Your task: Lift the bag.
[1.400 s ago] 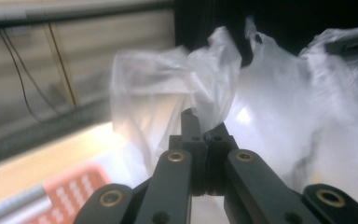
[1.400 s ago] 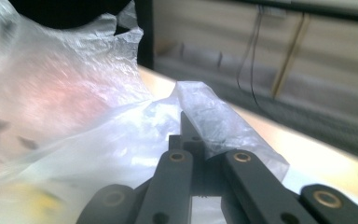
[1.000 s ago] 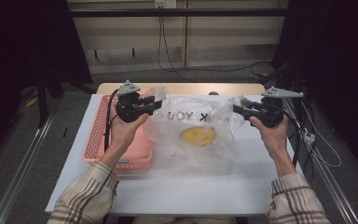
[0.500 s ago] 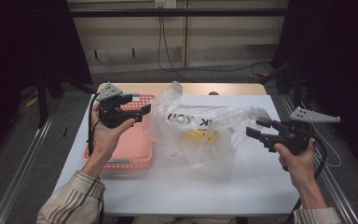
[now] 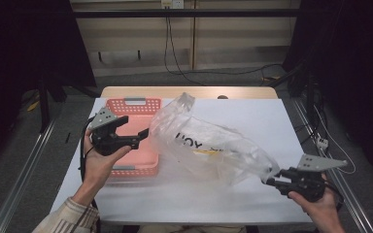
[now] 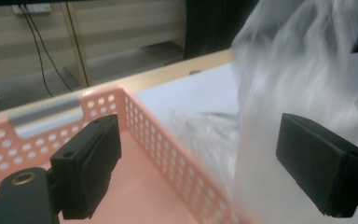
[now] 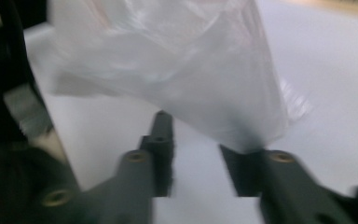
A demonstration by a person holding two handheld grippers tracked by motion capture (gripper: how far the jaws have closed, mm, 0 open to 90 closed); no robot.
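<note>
A clear plastic bag (image 5: 209, 150) with dark printed letters and something yellow inside lies stretched across the middle of a white-covered counter (image 5: 281, 116). Its upper left end touches a pink perforated basket (image 5: 136, 104) at the counter's left side.

The left hand-held gripper (image 5: 143, 136) hovers over the basket, its jaws released and spread wide after just opening. In the left gripper view (image 6: 200, 154) the blurred bag film hangs in front of one jaw, with nothing pinched between them.

The right hand-held gripper (image 5: 269, 180) sits near the counter's front right corner at the bag's lower right tip. Its jaws have just been closing. In the right gripper view (image 7: 196, 154) the bag's corner meets one jaw, but motion blur hides whether it is clamped.
</note>
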